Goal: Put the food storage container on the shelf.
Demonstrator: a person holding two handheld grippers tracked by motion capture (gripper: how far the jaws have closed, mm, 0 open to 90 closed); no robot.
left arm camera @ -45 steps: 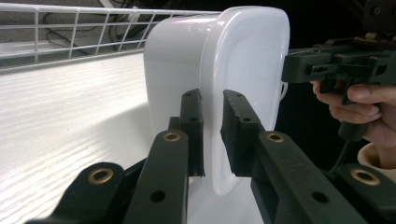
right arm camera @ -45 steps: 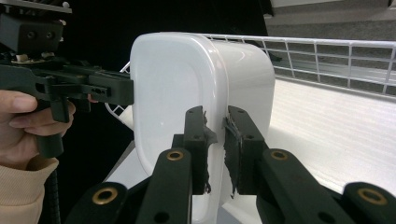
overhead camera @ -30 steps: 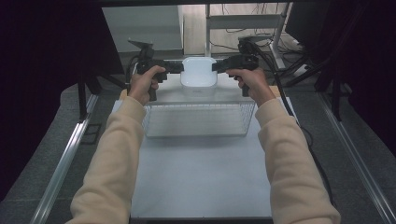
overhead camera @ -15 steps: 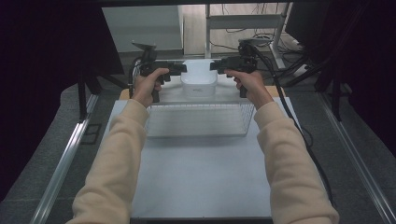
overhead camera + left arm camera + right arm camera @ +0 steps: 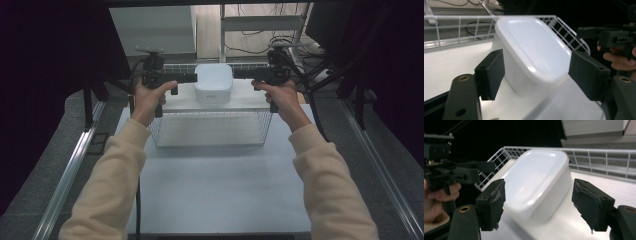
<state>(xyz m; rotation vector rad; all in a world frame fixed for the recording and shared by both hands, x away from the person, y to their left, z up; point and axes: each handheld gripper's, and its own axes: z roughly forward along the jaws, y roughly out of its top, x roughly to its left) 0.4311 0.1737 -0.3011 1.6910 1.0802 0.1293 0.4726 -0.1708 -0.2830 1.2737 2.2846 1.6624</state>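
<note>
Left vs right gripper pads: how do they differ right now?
The left gripper has smooth, intact pads; the right gripper has pads frayed and torn at the edges. The left gripper faces the white container from its left side, the right gripper from its right. Both stand open, jaws just opened, pads clear of the container.

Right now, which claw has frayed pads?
The right claw: its pad covering is torn and ragged, while the pads of the left claw look smooth.
</note>
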